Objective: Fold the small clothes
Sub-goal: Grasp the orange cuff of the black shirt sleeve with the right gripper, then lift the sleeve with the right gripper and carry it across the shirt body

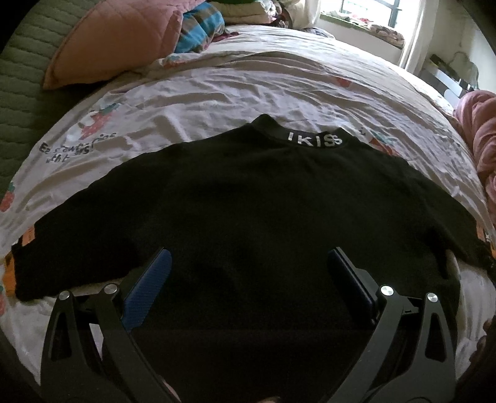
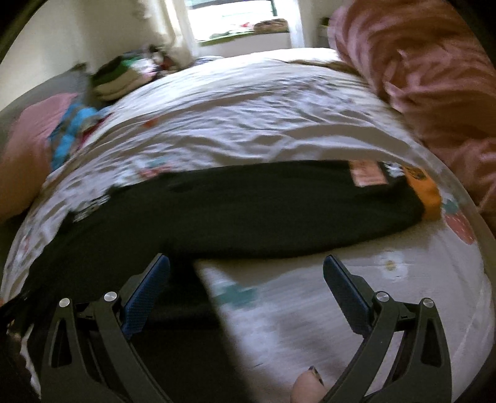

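A small black T-shirt (image 1: 248, 201) lies spread flat on the bed, back up, its collar with white letters (image 1: 313, 139) at the far end and both sleeves out to the sides. My left gripper (image 1: 248, 263) is open and empty, hovering over the shirt's lower middle. In the blurred right wrist view the same shirt (image 2: 248, 210) shows with its right sleeve stretched toward an orange cuff (image 2: 427, 195). My right gripper (image 2: 246, 269) is open and empty over the shirt's lower right edge, its left finger over the fabric, its right finger over the sheet.
The bed has a wrinkled white sheet (image 1: 217, 93) with strawberry prints. A pink pillow (image 1: 114, 40) and a blue plaid cloth (image 1: 201, 28) lie at the far left. A pink quilt (image 2: 434, 77) is bunched at the right. A window (image 2: 229, 15) is behind.
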`<state>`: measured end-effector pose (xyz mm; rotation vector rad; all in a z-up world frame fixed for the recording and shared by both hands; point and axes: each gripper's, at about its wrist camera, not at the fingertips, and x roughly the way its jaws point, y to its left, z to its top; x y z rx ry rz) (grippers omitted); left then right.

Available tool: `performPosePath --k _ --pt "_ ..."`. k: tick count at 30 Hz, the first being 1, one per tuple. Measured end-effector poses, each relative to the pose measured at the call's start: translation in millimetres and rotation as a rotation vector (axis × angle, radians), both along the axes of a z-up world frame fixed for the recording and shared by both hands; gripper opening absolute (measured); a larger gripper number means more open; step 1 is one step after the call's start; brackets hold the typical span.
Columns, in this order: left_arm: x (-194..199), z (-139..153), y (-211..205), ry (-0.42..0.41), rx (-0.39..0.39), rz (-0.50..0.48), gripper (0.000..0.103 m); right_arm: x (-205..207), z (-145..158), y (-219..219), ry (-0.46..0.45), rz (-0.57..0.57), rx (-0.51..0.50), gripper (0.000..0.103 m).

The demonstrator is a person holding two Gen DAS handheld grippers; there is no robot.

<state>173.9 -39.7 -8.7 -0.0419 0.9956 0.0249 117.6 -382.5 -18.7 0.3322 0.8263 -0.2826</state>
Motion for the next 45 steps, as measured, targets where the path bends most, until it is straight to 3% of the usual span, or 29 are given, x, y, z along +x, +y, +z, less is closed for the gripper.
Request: performPosePath --k 16,22,24,26,27,28,29,31,34,45 --pt "46 -16 -5 0.027 -0.011 0.001 0.094 3 -47 -126 0.083 -0.34 0.137 0.099" --pt "58 -25 -7 0.047 -0.009 0.006 0.094 11 -54 -158 0.02 -0.396 0.176 0.097" --pt "57 -26 -6 0.056 -0.025 0.012 0.094 13 -55 -168 -0.009 -0.413 0.199 0.082" --pt "54 -24 -6 0.047 -0.045 0.004 0.094 10 -55 -178 -0.047 -0.447 0.212 0.056" --pt "51 -21 -6 0.038 -0.05 0.003 0.094 8 -55 -184 -0.073 -0.453 0.243 0.048" --pt "49 -19 -6 0.031 -0.053 0.003 0.094 5 -55 -188 -0.099 -0.455 0.27 0.031" --pt "48 -16 -7 0.023 -0.058 0.004 0.094 4 -54 -191 -0.12 -0.453 0.292 0.02" --pt "44 -9 -6 0.009 -0.07 0.002 0.094 -1 -49 -191 -0.175 -0.429 0.332 0.017" --pt "39 2 -8 -0.016 -0.073 -0.002 0.094 1 -27 -179 -0.249 -0.345 0.321 0.016" --pt "26 32 0 -0.075 -0.102 0.002 0.094 29 64 -91 -0.384 -0.021 0.201 0.015"
